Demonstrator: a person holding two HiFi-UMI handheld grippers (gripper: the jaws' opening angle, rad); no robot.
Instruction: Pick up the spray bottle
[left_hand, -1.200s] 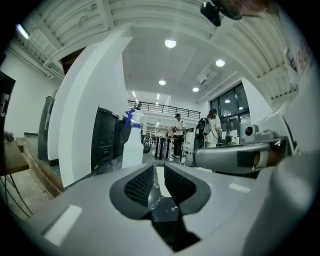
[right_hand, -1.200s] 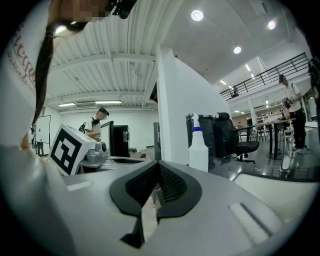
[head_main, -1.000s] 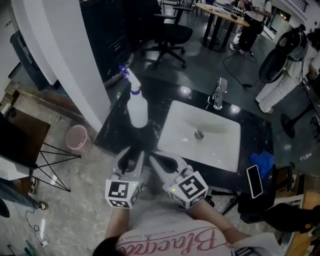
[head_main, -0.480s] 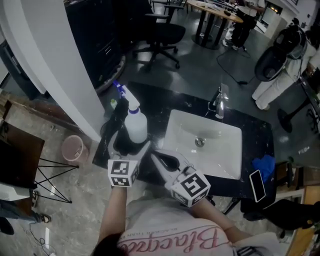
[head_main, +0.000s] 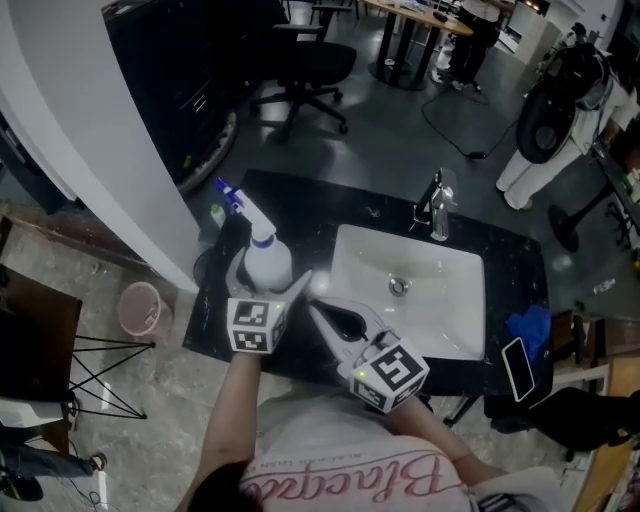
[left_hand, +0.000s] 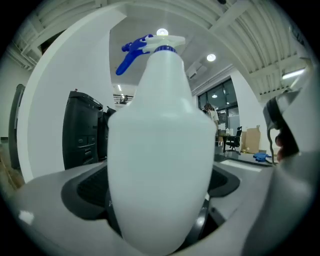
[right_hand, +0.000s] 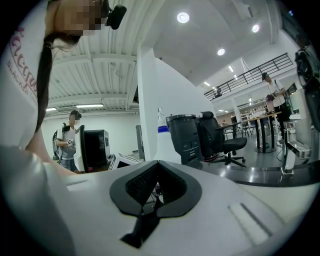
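The spray bottle (head_main: 266, 262), white with a blue trigger head (head_main: 231, 194), stands upright on the left end of the black counter (head_main: 505, 252). My left gripper (head_main: 270, 285) has reached it. Its jaws are opening wide and the bottle's body (left_hand: 160, 150) stands between them, filling the left gripper view, with dark pad showing on either side and no pad pressing on it. My right gripper (head_main: 318, 304) hovers just right of the bottle over the counter's front edge, its pads (right_hand: 156, 192) shut together on nothing. In the right gripper view the bottle (right_hand: 163, 142) shows small ahead.
A white sink (head_main: 345, 285) with a chrome tap (head_main: 436, 208) is set in the counter right of the bottle. A blue cloth (head_main: 527, 328) and a phone (head_main: 520, 367) lie at the right end. A white pillar (head_main: 90, 130) rises left, with a pink bin (head_main: 138, 307) below.
My left gripper has moved forward to the bottle and spread its jaws around it. The right gripper has come forward a little, still shut.
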